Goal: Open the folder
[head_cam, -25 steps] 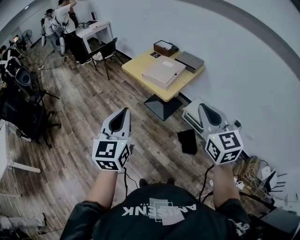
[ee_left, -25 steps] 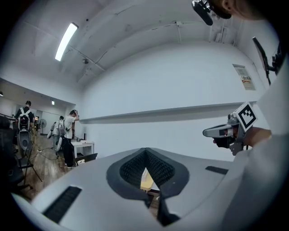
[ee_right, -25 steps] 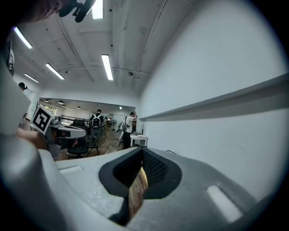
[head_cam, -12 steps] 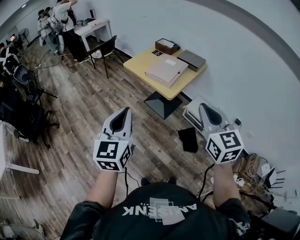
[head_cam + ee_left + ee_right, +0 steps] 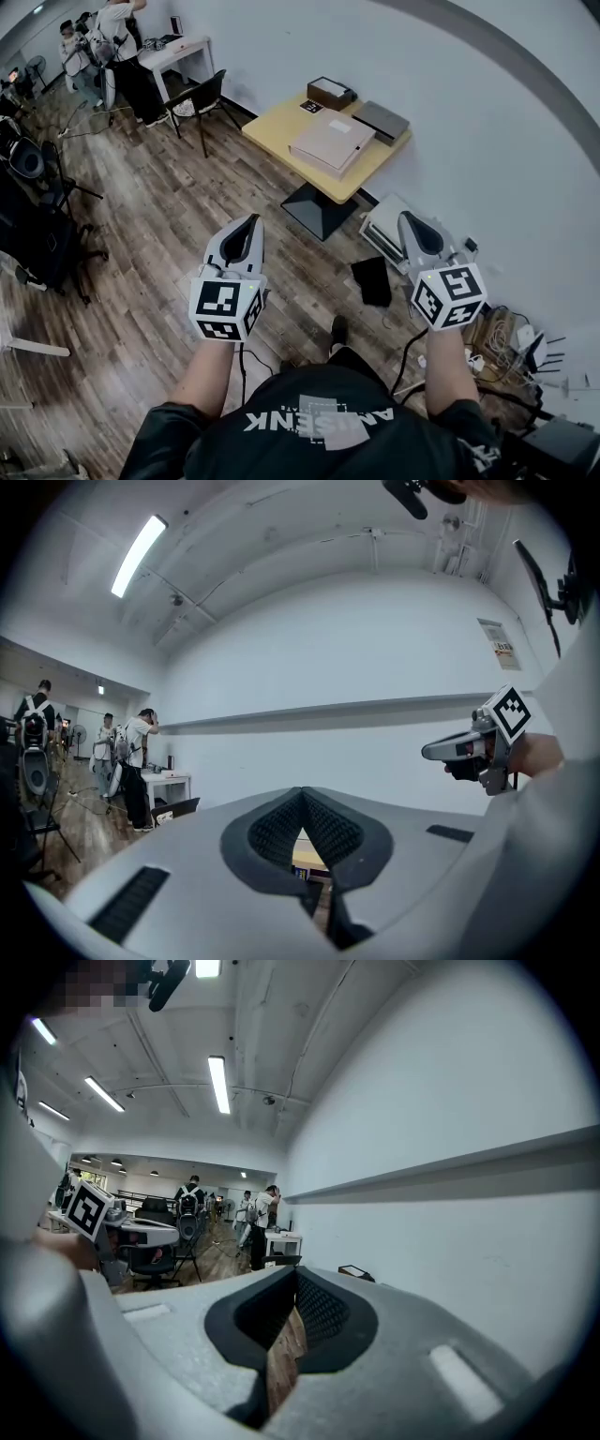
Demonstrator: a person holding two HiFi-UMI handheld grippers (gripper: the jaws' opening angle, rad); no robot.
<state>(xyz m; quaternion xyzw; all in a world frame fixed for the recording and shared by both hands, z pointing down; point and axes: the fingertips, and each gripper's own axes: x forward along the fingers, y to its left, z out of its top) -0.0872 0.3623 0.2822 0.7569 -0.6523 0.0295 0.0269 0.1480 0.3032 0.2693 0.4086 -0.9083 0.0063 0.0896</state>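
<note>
Both tools are pinched fully closed with nothing in them. The left gripper [image 5: 247, 225] has its ribbed pads pressed tip to tip, and the right gripper [image 5: 409, 223] is the same, with only floorboards showing through the slit below its pads. The person holds the two side by side, well apart, over the wooden floor [image 5: 187, 216].

The folder [image 5: 328, 142] lies flat and closed in the middle of a yellow table [image 5: 274, 126] against the white wall, well ahead of both grippers and touched by neither. At the table's far corner sits a dark brown box [image 5: 330, 93] with a white surface showing in its top (a lid or its contents, I cannot tell which). A flat grey case [image 5: 381, 121] lies just beside the folder on the wall side, and a small black-and-white marker card [image 5: 310, 107] lies near the box.

On the floor between the table's base and the right gripper lies a black pouch [image 5: 373, 280], near a white unit [image 5: 382, 231] by the wall.
</note>
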